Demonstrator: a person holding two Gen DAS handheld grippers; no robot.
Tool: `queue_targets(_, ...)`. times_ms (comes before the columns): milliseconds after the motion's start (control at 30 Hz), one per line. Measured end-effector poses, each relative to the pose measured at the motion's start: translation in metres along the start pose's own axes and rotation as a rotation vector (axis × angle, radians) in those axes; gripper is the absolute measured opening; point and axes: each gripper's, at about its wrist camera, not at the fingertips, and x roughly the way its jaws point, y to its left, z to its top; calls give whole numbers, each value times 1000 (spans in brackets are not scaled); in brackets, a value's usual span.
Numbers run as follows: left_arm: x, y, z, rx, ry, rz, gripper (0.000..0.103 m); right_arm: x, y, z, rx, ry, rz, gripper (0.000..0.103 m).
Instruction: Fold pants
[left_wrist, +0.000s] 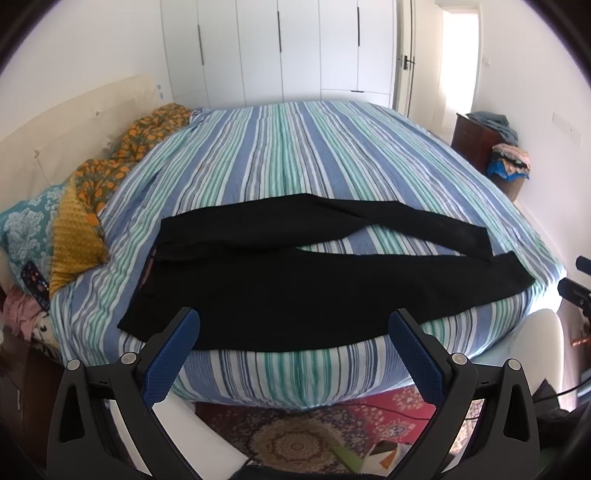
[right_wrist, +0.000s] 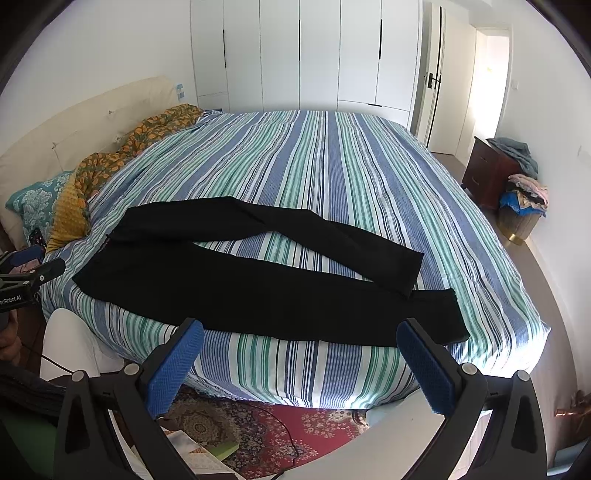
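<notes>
Striped bedspread (right_wrist: 332, 166) carries the black pants (right_wrist: 236, 280) flat along its near edge, legs splayed toward the right corner. Both the left gripper (left_wrist: 293, 328) and right gripper (right_wrist: 299, 338) hover with jaws spread, empty. "enRobot.AI" shows on the left gripper's body in the right wrist view. Pillows (left_wrist: 26, 225) crowd the headboard edge.

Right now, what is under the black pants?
The black pants lie flat on the striped bedsheet, which shows between the two legs. Whatever is directly beneath the fabric is covered and cannot be seen.

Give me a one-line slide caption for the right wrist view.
Open right gripper hovers before black pants spread flat, legs apart, on a striped bed.
</notes>
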Motion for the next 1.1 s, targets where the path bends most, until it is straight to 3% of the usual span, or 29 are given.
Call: queue_targets(1100,15,-18,0,46,37,-9,102,15,-13,-5,91,75,12,103)
